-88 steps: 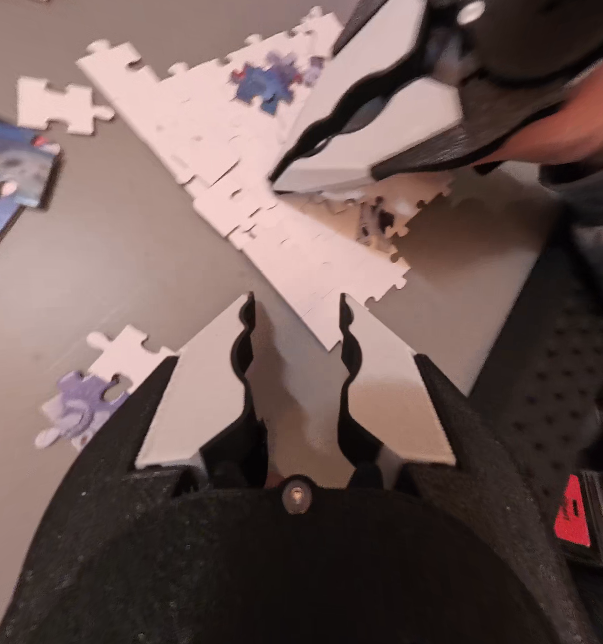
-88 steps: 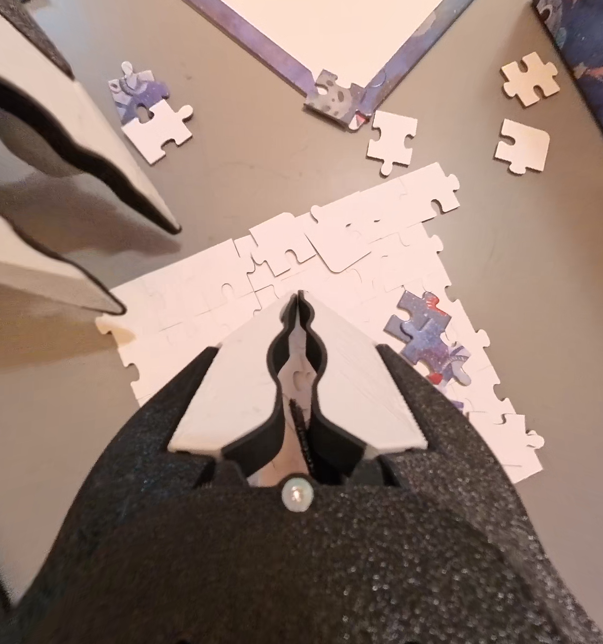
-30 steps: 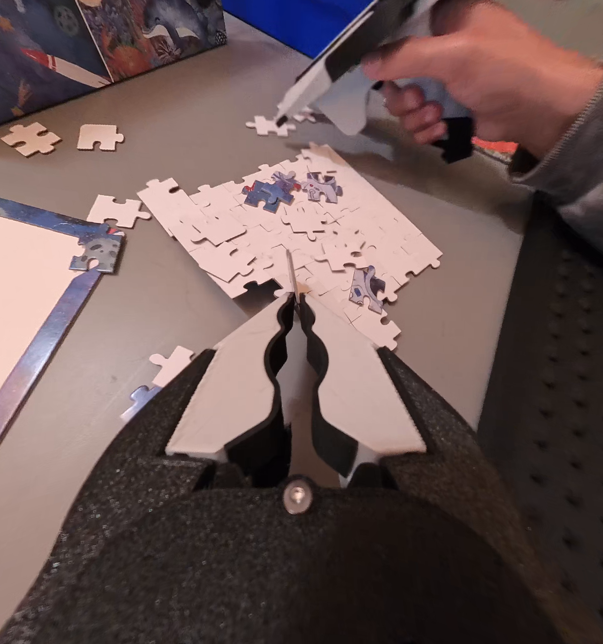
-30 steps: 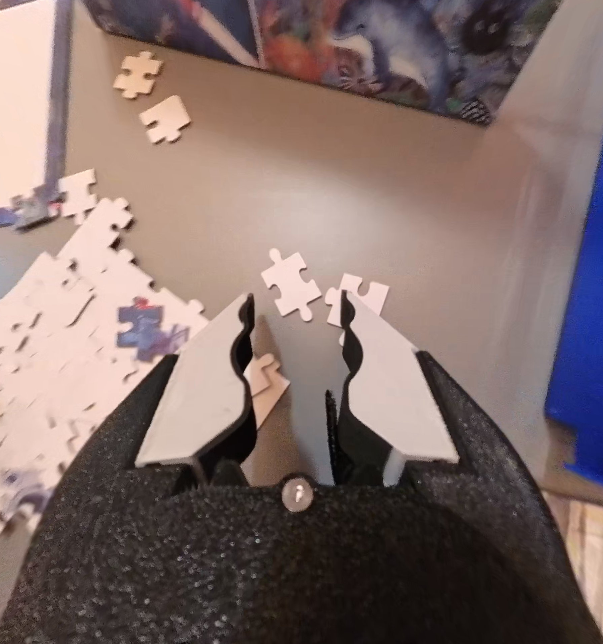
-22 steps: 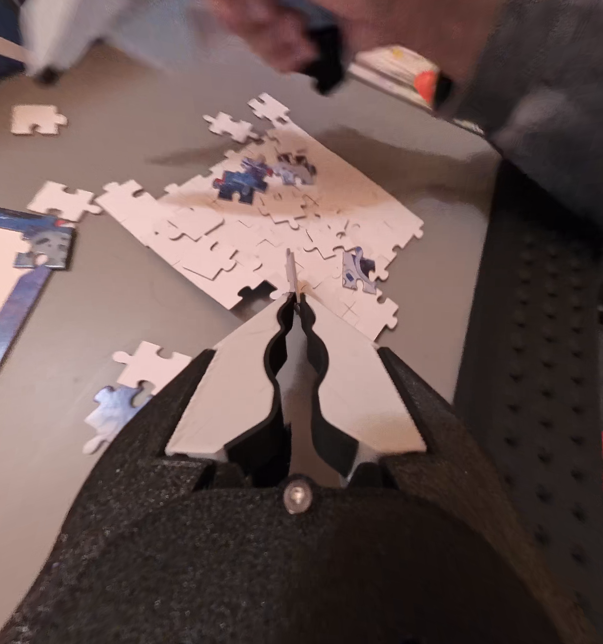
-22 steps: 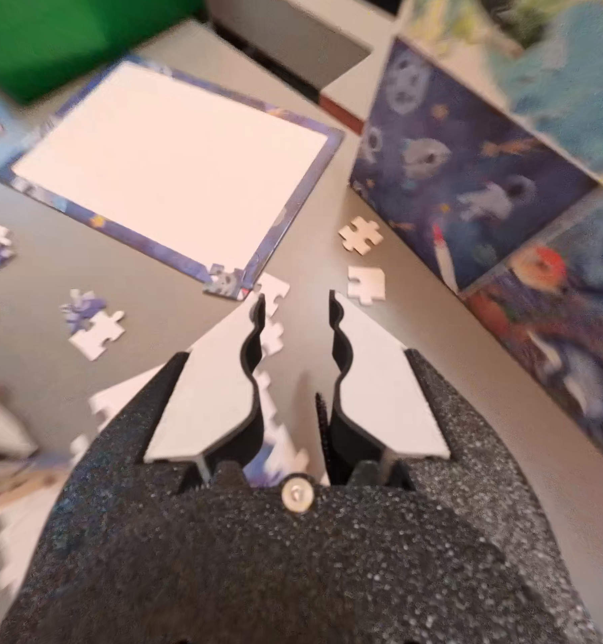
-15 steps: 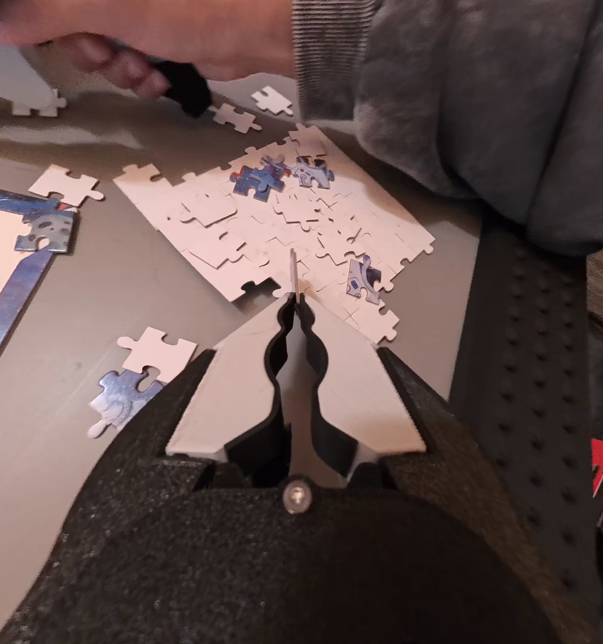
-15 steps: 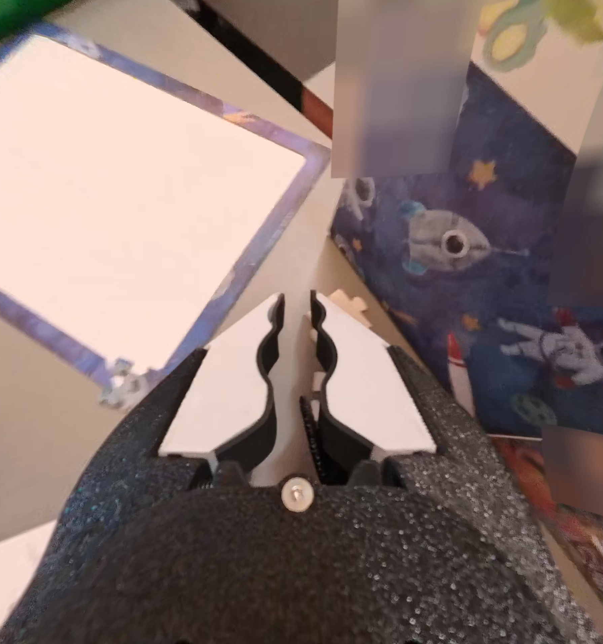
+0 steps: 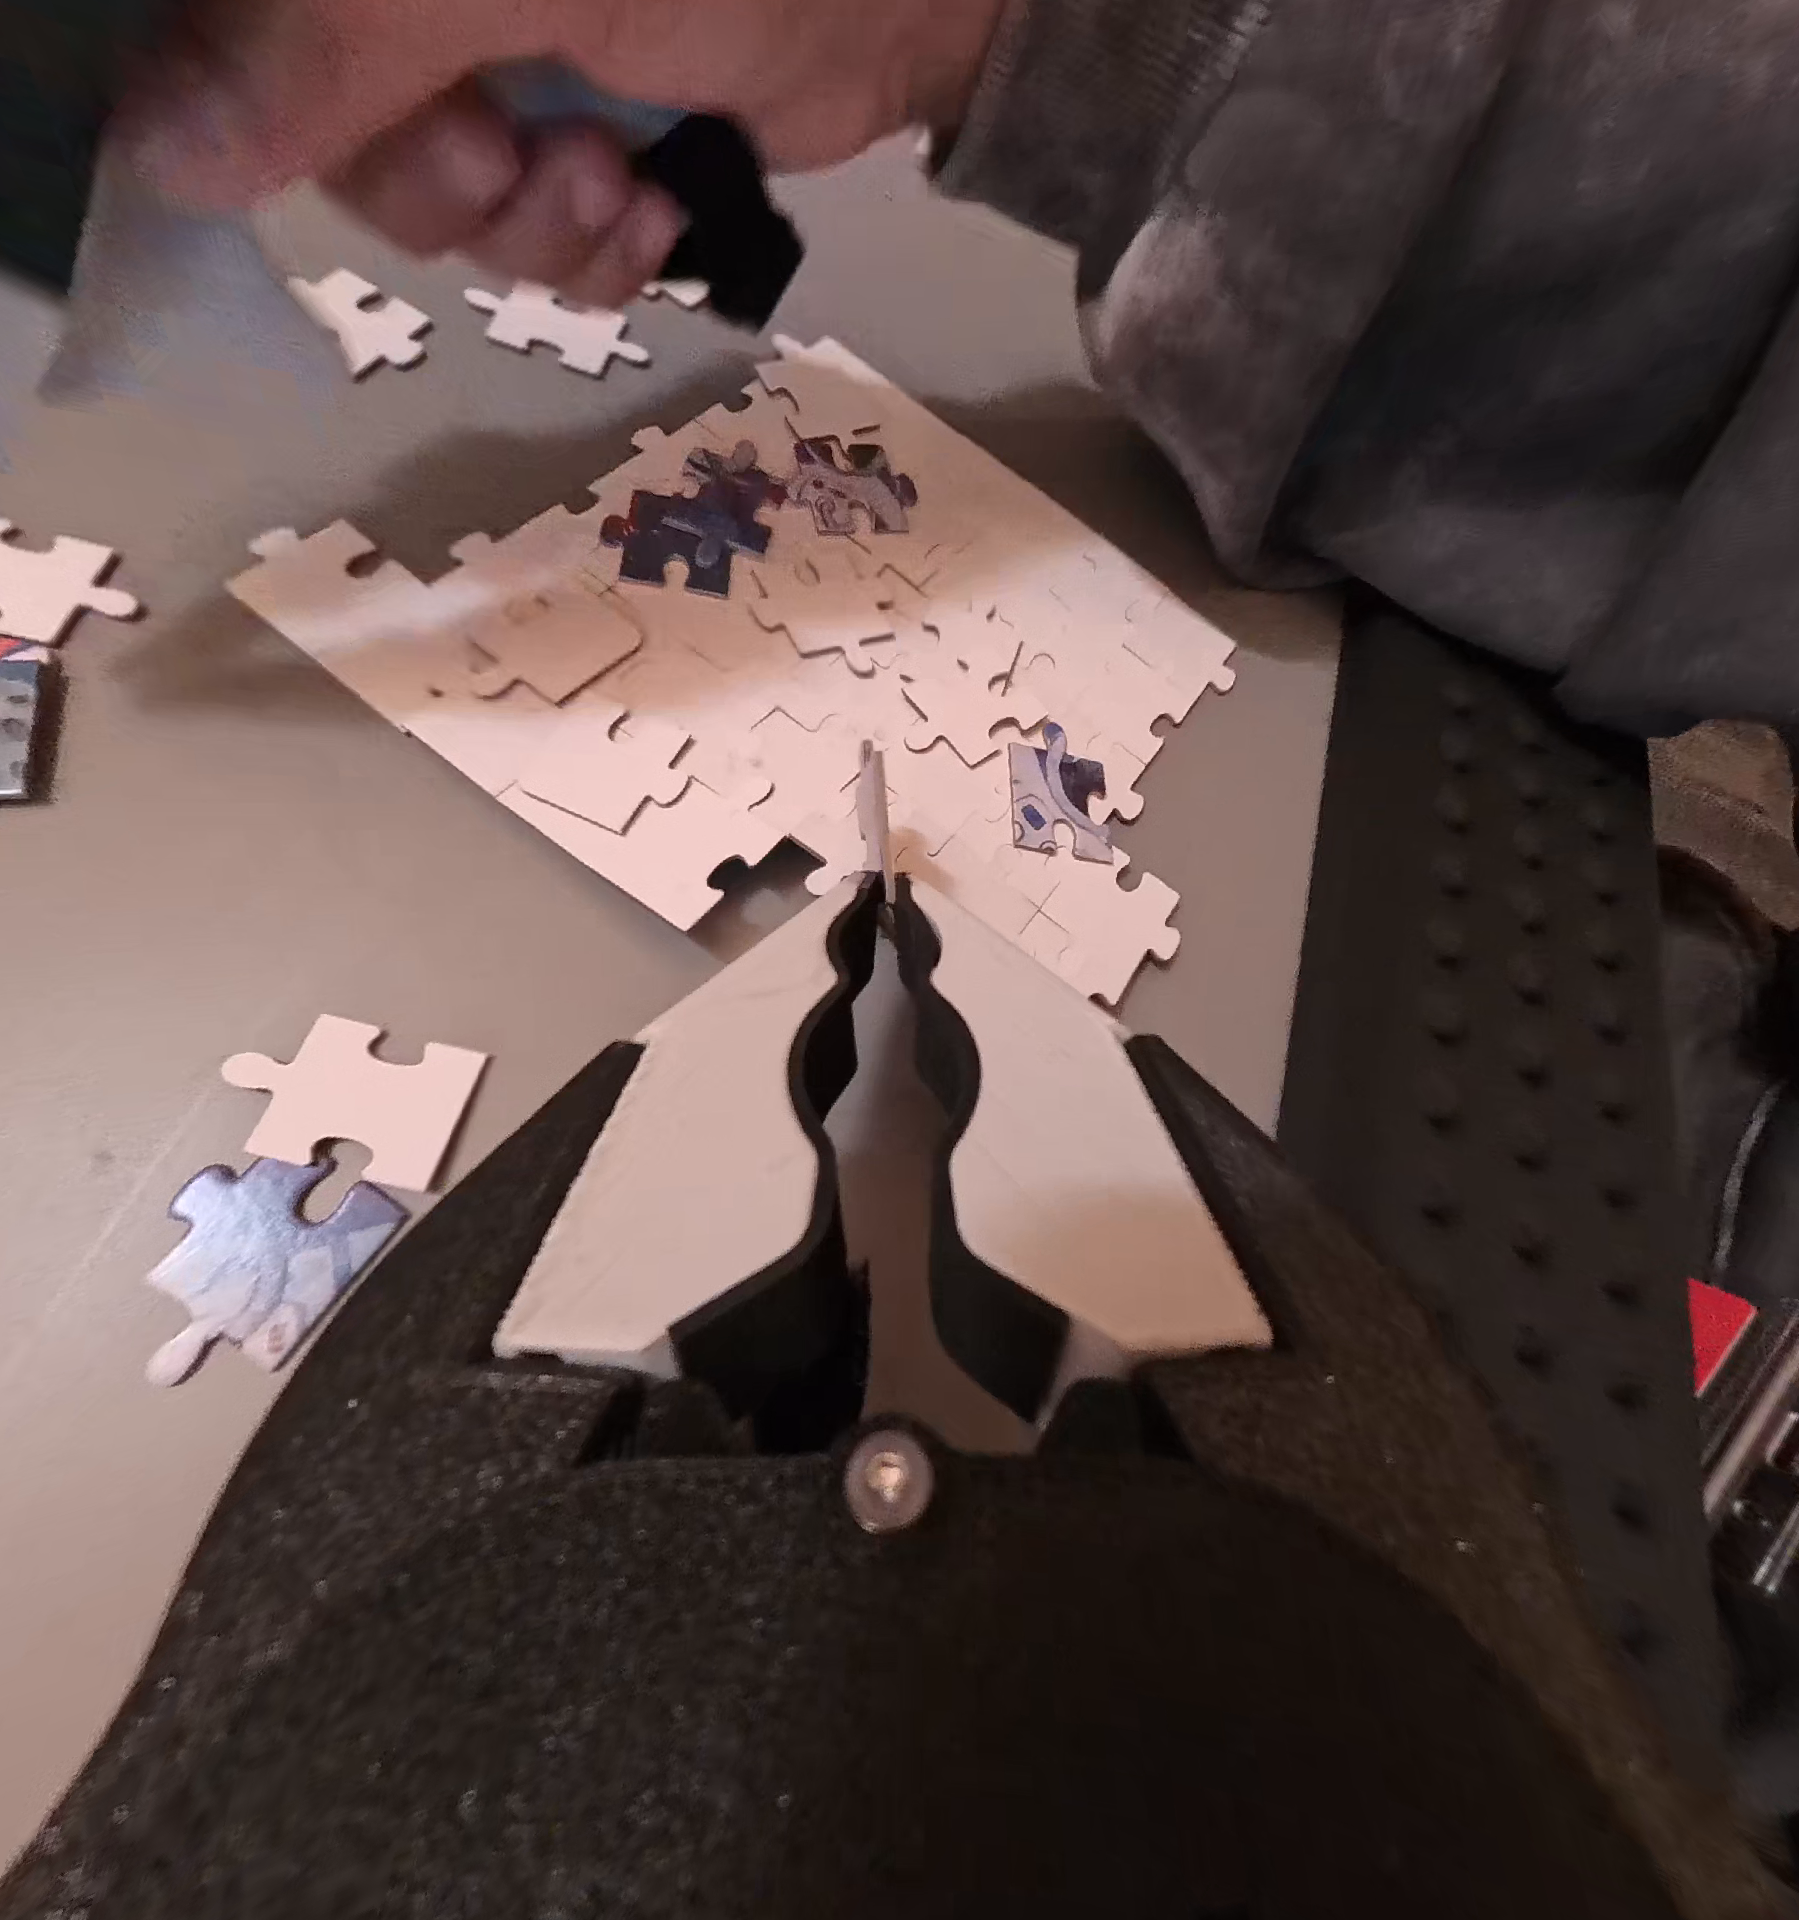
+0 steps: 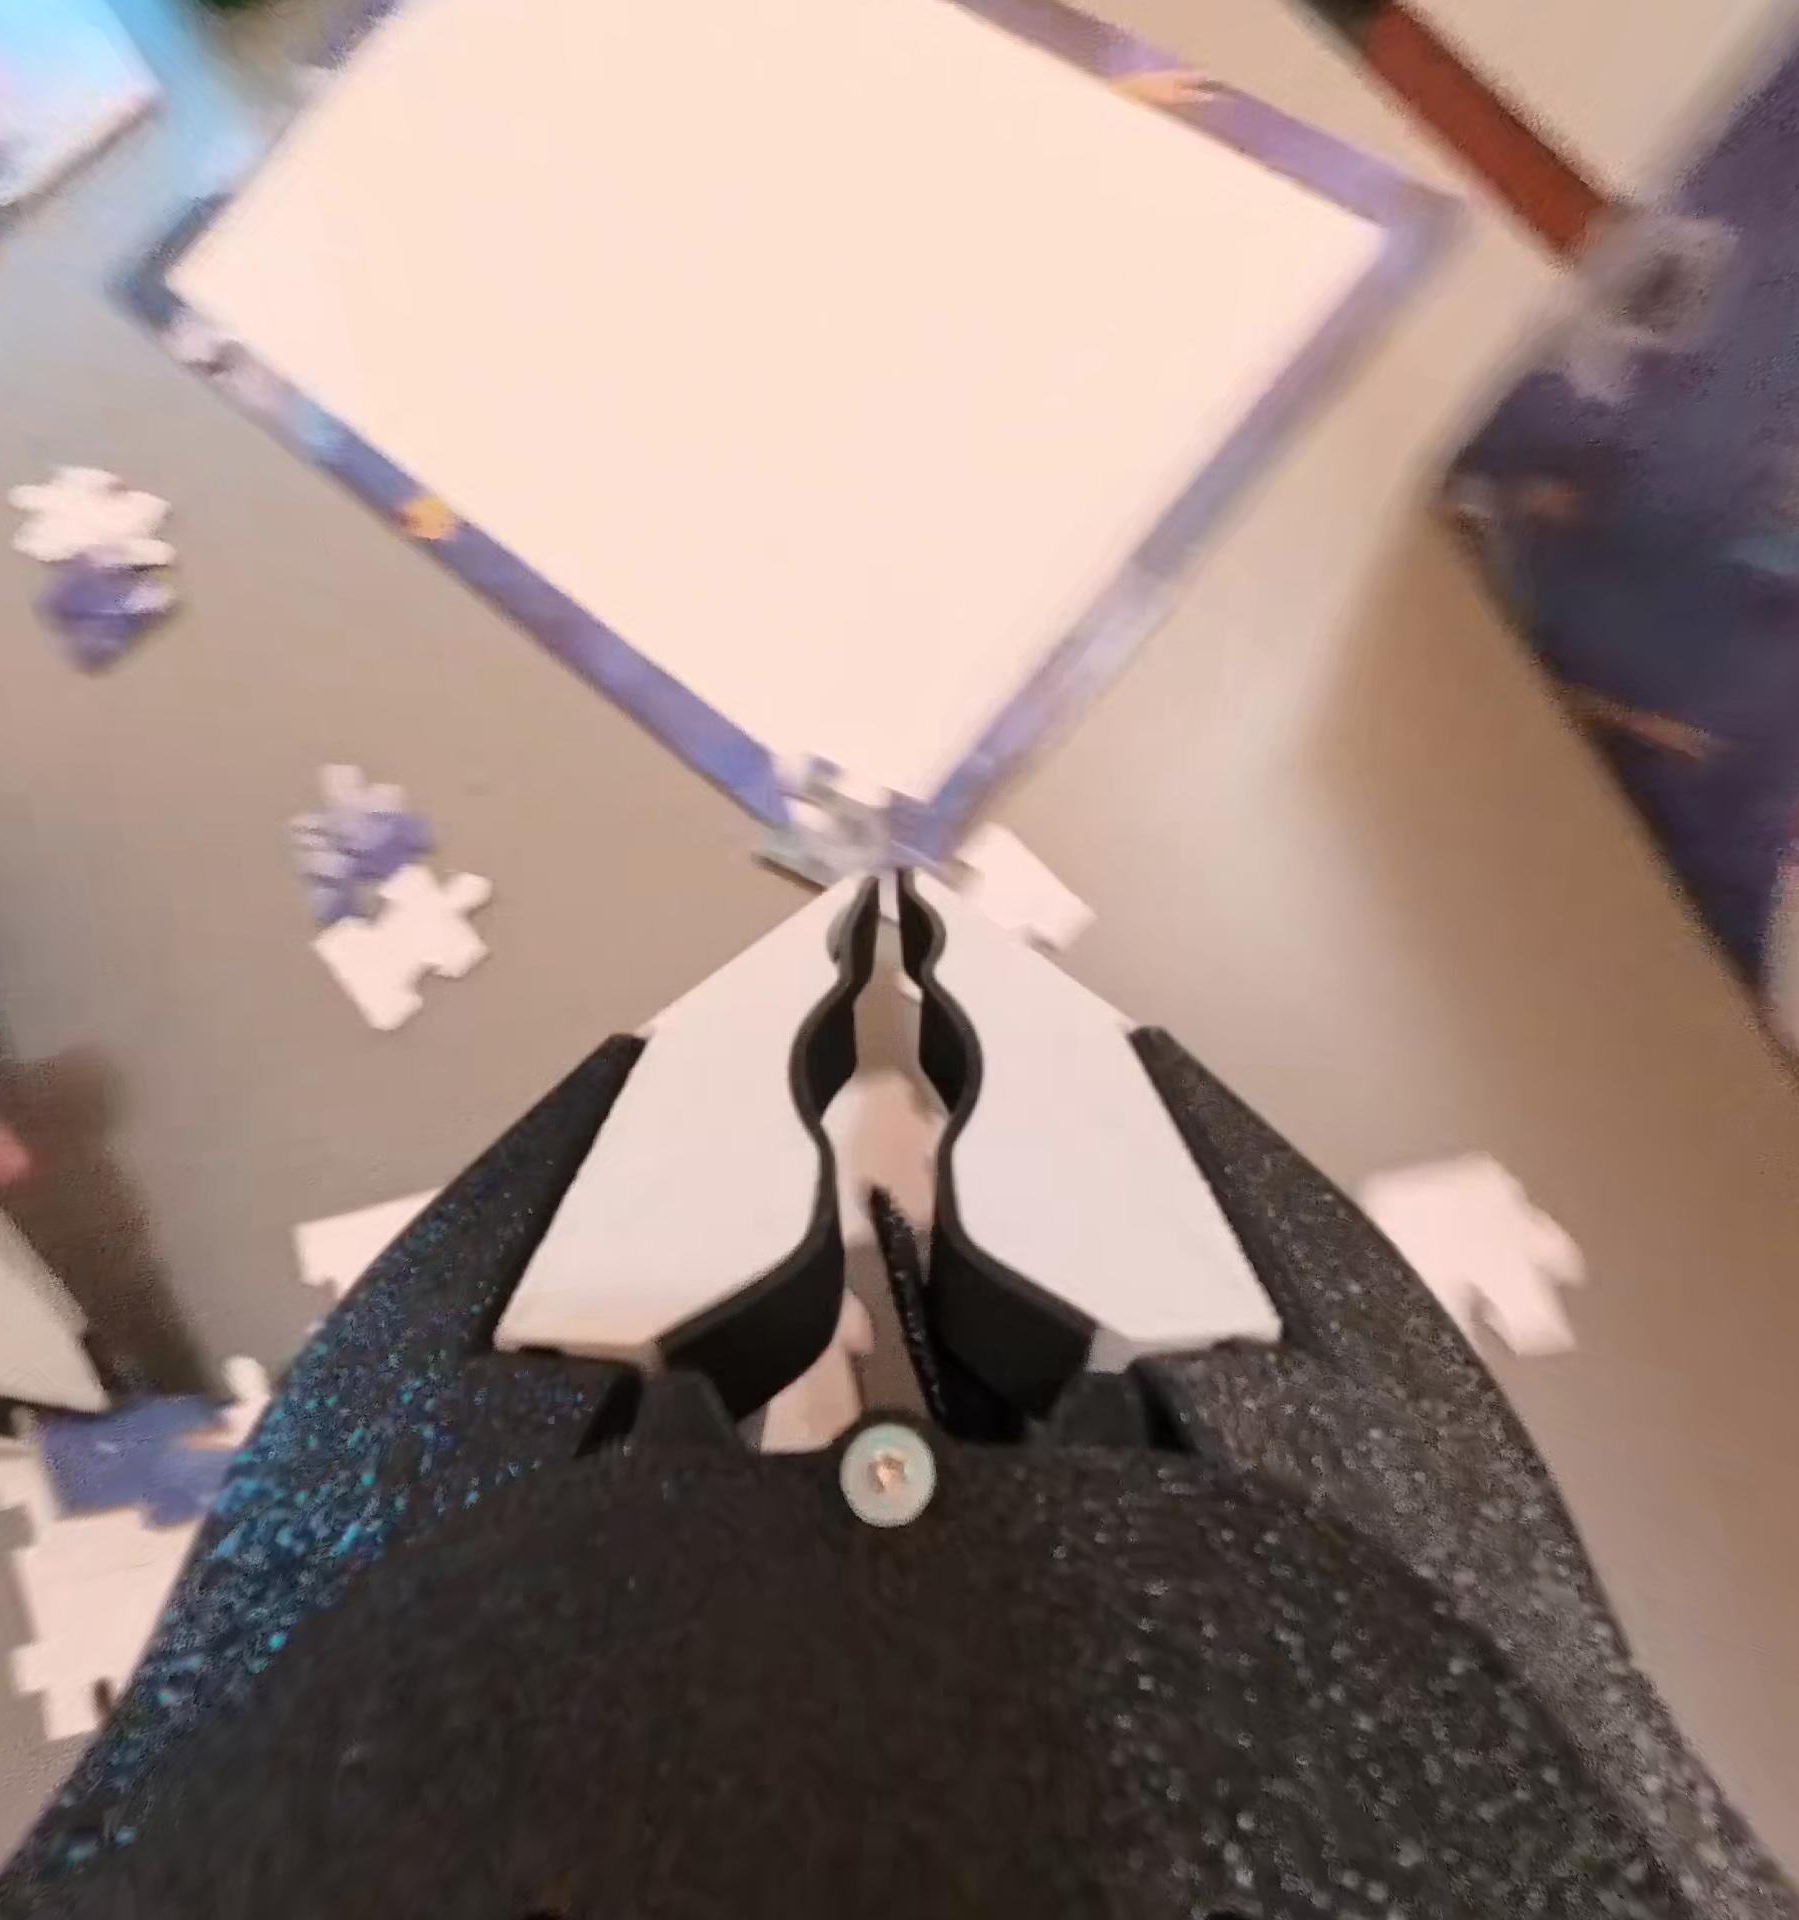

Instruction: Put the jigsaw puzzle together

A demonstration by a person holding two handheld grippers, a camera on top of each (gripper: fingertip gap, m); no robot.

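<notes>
Left wrist view: left gripper (image 9: 882, 902) pinches a puzzle piece (image 9: 874, 821) edge-on | right gripper (image 10: 887, 896) nearly closed, empty, by the frame (image 10: 656, 681) corner.

Counter surface: a plain grey-beige counter (image 9: 199, 852) is filling most of both views, matte and smooth.
Counter edge: a black mat with rows of small dimples (image 9: 1477, 935) is running along the right side in the left wrist view.
Far edge: a reddish-brown strip (image 10: 1477, 125) is showing beyond the counter, blurred.
Light: warm, soft light is falling from above and casting diffuse shadows on the counter.
Walls, floor, windows: cannot tell.
</notes>
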